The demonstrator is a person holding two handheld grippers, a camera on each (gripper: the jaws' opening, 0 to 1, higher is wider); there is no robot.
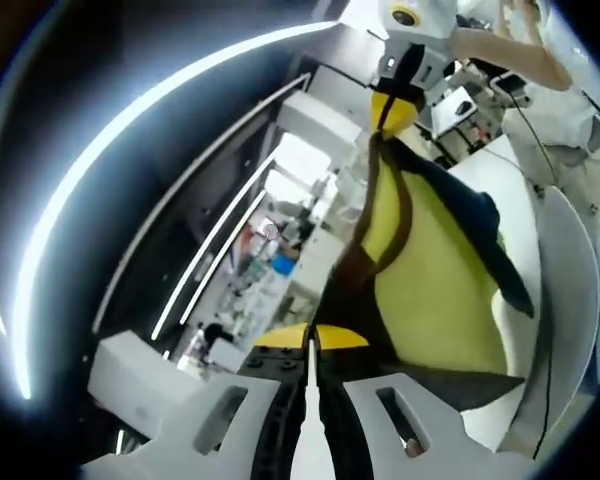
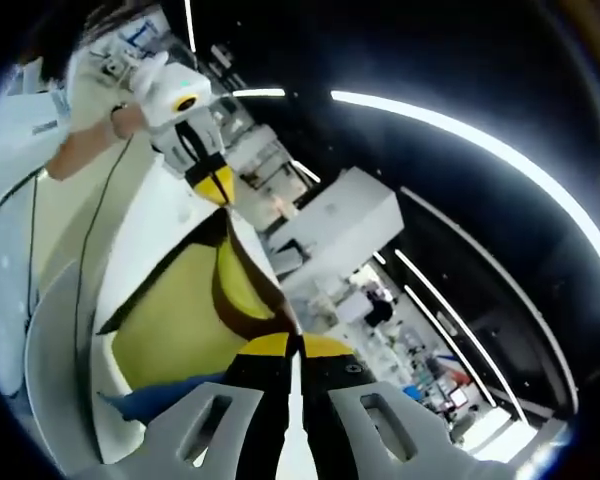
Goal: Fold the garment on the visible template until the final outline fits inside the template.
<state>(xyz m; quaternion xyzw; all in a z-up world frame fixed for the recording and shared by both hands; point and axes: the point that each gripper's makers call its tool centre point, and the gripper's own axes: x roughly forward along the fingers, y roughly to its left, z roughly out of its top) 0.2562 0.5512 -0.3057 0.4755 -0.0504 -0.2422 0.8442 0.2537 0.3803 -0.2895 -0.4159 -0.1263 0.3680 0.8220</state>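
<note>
Both grippers are clamped on the yellow garment (image 1: 430,290), stretched between them. The left gripper (image 1: 312,345) view catches its navy sleeve (image 1: 490,240); the right gripper (image 2: 295,345) view shows a brown strap (image 2: 230,300).

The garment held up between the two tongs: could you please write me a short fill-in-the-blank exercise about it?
1. The garment is mainly ___ with dark brown trim.
2. Both tongs, left and right, are ___ on the garment.
3. The garment hangs lifted ___ the white table.
4. The tongs' tips are coloured ___.

Missing words: yellow; shut; above; yellow
</note>
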